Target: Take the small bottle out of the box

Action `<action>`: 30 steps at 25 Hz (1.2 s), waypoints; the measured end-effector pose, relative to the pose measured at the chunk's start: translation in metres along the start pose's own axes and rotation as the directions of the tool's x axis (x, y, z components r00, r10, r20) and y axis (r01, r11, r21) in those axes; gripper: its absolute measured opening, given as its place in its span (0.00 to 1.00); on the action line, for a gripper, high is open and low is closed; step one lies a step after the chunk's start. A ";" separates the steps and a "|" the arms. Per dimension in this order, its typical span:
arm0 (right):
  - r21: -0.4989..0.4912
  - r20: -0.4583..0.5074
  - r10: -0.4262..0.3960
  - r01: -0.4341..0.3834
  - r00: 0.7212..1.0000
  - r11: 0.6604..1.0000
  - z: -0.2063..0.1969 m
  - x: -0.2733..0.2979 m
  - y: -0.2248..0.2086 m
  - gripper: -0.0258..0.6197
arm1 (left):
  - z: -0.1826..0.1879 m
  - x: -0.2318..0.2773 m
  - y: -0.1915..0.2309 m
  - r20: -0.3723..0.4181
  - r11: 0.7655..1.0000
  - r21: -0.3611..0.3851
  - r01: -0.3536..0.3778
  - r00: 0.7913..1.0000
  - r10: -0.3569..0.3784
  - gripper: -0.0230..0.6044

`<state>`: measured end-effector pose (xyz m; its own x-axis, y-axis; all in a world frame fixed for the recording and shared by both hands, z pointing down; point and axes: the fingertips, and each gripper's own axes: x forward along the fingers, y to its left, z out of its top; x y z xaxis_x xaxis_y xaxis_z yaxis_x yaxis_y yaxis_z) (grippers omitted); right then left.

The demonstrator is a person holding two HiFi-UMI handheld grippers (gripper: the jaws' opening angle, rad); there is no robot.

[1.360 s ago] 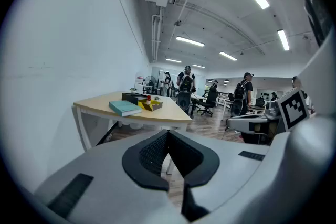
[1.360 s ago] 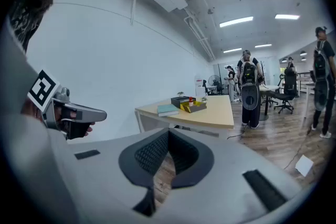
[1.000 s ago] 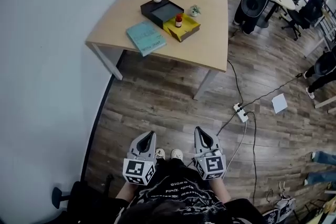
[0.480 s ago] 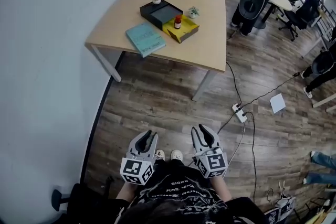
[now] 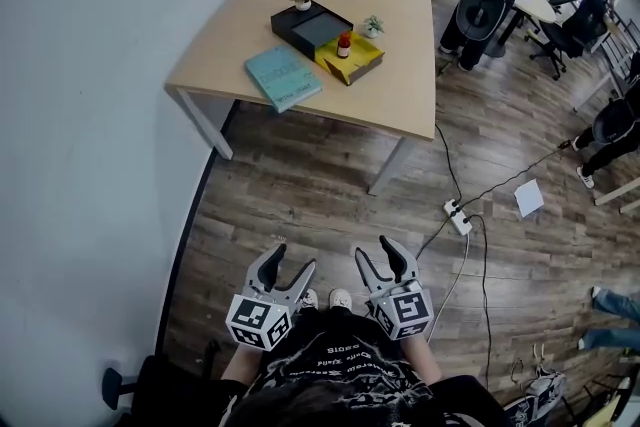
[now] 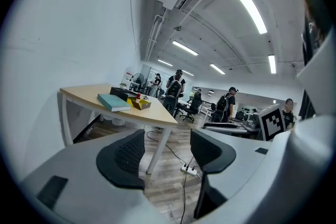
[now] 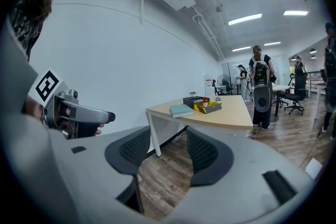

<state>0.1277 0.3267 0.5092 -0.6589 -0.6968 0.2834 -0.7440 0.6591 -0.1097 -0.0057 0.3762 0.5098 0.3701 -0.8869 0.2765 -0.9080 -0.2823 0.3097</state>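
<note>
Left claw (image 5: pixel 290 260) and right claw (image 5: pixel 375 250) opening, empty, small bottle (image 5: pixel 344 43) label unreadable

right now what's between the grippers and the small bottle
Head view: bare wood floor, then the table's near edge. Jaws of the left gripper and right gripper are opening, empty, far from the bottle.

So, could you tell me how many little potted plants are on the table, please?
2. One plant stands by the far corner of the black box; the other plant stands right of that box, beside the yellow box. None seems hidden.
</note>
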 end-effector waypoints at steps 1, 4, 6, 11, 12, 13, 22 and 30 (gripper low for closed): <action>-0.001 0.001 -0.004 0.004 1.000 1.000 0.001 0.002 0.002 0.40 | 0.003 -0.001 0.002 0.008 1.000 0.005 0.010 1.000 -0.010 0.48; 0.002 0.009 -0.026 0.026 1.000 1.000 0.005 0.008 0.006 0.40 | 0.012 -0.002 0.010 0.036 1.000 0.025 0.009 0.999 -0.010 0.48; 0.000 0.014 -0.043 0.043 0.999 0.999 0.007 0.012 0.008 0.40 | 0.015 -0.002 0.018 0.034 0.999 0.032 0.006 0.999 -0.007 0.50; 0.005 0.019 -0.080 0.080 0.997 0.997 0.006 0.019 0.011 0.40 | 0.014 -0.002 0.034 0.020 0.999 0.040 0.014 1.000 -0.015 0.54; 0.010 0.016 -0.082 0.082 0.996 0.997 0.004 0.020 0.012 0.40 | 0.012 -0.003 0.035 0.017 0.999 0.040 0.015 1.000 -0.016 0.54; 0.015 0.014 -0.085 0.084 0.996 0.996 0.003 0.021 0.011 0.40 | 0.011 -0.003 0.036 0.018 0.999 0.038 0.014 1.000 -0.015 0.54; 0.029 -0.006 -0.080 0.080 0.997 0.996 0.001 0.058 -0.024 0.40 | 0.014 0.038 0.054 0.036 1.000 -0.026 0.009 0.999 -0.008 0.54; 0.017 0.003 -0.075 0.075 0.997 0.997 0.024 0.104 -0.094 0.40 | 0.034 0.116 0.062 0.026 0.999 -0.018 -0.029 0.999 0.030 0.54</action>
<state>0.1270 0.1856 0.5262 -0.6012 -0.7452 0.2884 -0.7934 0.5996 -0.1046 -0.0257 0.2435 0.5303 0.3377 -0.9041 0.2617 -0.9147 -0.2497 0.3178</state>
